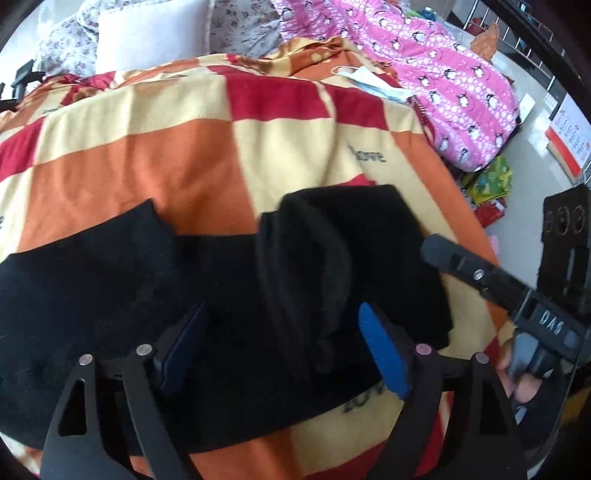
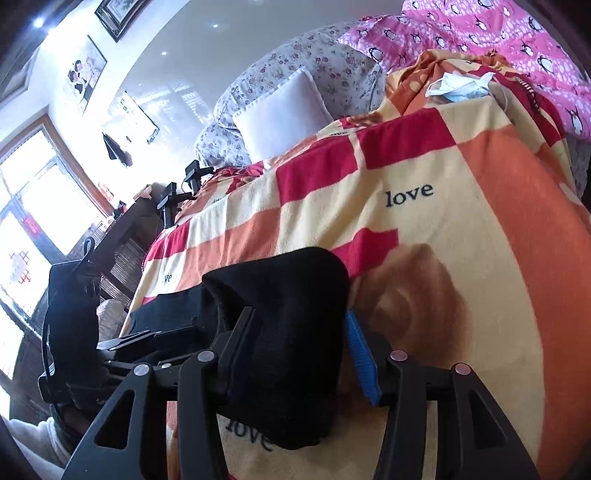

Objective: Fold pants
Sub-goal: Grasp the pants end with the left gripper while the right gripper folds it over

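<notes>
Black pants (image 1: 110, 280) lie across a checked red, orange and cream blanket (image 1: 155, 140) on a bed, with their right end bunched up in a raised fold (image 1: 351, 236). My left gripper (image 1: 280, 343) is open, its blue pads (image 1: 384, 354) straddling the middle of the pants just above the fabric. My right gripper (image 2: 291, 354) is open around the folded end of the pants (image 2: 291, 295), fabric between its fingers. The right gripper also shows in the left wrist view (image 1: 480, 275), at the pants' right edge.
A pink penguin quilt (image 1: 443, 74) lies at the back right, a white pillow (image 1: 151, 33) and floral pillows at the head. A face mask (image 1: 365, 81) rests on the blanket. Floor clutter (image 1: 491, 181) lies right of the bed; a window and dark furniture (image 2: 122, 240) stand left.
</notes>
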### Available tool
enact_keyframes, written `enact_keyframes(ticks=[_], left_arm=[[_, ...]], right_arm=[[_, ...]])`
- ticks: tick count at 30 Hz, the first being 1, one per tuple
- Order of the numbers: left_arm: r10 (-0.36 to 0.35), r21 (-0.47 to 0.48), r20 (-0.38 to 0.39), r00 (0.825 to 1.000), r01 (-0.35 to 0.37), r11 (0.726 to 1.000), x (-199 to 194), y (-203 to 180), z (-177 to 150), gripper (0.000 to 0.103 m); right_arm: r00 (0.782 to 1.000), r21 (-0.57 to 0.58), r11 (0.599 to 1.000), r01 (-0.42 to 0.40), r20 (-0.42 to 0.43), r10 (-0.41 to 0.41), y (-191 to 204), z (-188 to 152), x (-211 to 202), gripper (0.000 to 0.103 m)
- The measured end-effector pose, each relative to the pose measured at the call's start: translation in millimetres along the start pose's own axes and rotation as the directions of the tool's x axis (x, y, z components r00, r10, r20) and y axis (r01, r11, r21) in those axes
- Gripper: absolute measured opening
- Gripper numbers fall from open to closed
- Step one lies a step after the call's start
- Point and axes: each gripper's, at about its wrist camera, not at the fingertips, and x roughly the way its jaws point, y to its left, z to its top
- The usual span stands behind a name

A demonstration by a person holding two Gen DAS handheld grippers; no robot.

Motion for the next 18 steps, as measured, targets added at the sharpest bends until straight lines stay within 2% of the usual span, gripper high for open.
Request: enact_keyframes(ticks=[1,2,3,4,6,7,9,13,18], left_arm=[[-0.011,-0.006,0.001,1.000,0.011,1.000,2.5,-2.0,1.9,0.083],[-0.023,0.003,0.005,1.000,0.023,1.000,5.3,-6.7,3.0,0.077],[-0.021,0.021,0.012,1.000,0.021,1.000,6.0,-10.3,3.3,0.065],[-0.020,0.044,0.014,1.000,0.019,0.999,6.6,-13.3,3.0,0.038],[-0.041,0.041,0.016,0.999,0.041,0.998,2.7,-12.1,4.0,0.015],[-0.051,0.034,0.019,0.999,0.050,0.998,-1.6,-9.0,4.4,0.012],[-0.062,0.030,0.039,0.997,0.061,0.998,-16.3,-1.7,5.9,0.011],[-0.015,0.056,0.096,0.995,0.009,0.998,-51.7,14.8,0.9,0.011],[0.047,0.002,0.063,0.997,-0.047,0.999,-49.1,43.8,-12.6,0.011]], right_arm=[[1.000,0.011,1.000,0.006,0.003,-0.006,-2.7,0.1,-0.2,0.055],[1.000,0.018,1.000,0.009,0.006,-0.009,-3.4,0.4,-0.6,0.055],[1.000,0.027,1.000,0.011,0.009,-0.011,-5.5,-0.3,-2.5,0.055],[1.000,0.034,0.999,0.012,0.013,-0.013,-7.0,-0.8,-4.7,0.055],[1.000,0.036,0.999,0.017,0.022,-0.018,-6.5,-1.1,-9.6,0.055],[1.000,0.032,0.999,0.017,0.026,-0.017,-4.9,-0.8,-12.4,0.055],[0.999,0.022,1.000,0.003,0.036,-0.004,0.7,-0.6,-16.7,0.055],[0.999,-0.052,0.998,-0.039,0.018,0.040,30.7,3.3,-18.3,0.055],[0.998,-0.162,0.985,-0.066,-0.031,0.061,71.0,6.0,6.9,0.052]])
